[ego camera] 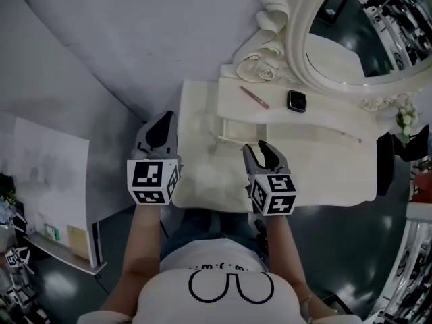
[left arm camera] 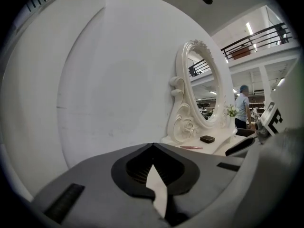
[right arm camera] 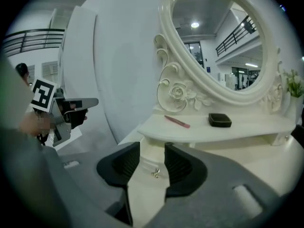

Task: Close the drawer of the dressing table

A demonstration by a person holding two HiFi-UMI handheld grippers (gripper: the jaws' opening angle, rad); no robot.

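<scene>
1. Against the pale curved wall stands the white dressing table (ego camera: 202, 181), with its oval mirror (ego camera: 351, 32) in a carved frame.
2. On the raised shelf under the mirror lie a pink pen-like stick (ego camera: 255, 97) and, apart from it, a small black case (ego camera: 296, 100).
3. The drawer (right arm camera: 149, 189) sits under that shelf's front edge, and its small metal knob (right arm camera: 155, 173) faces the person. I cannot tell how far it stands out.
4. The right gripper (ego camera: 262, 147) is released, its jaws parted. It points at the drawer front, with the knob showing in the gap between the pads and neither pad pressing on it.
5. The left gripper (ego camera: 160, 123) is clenched tip to tip on nothing, and hangs just off the table's left edge.
</scene>
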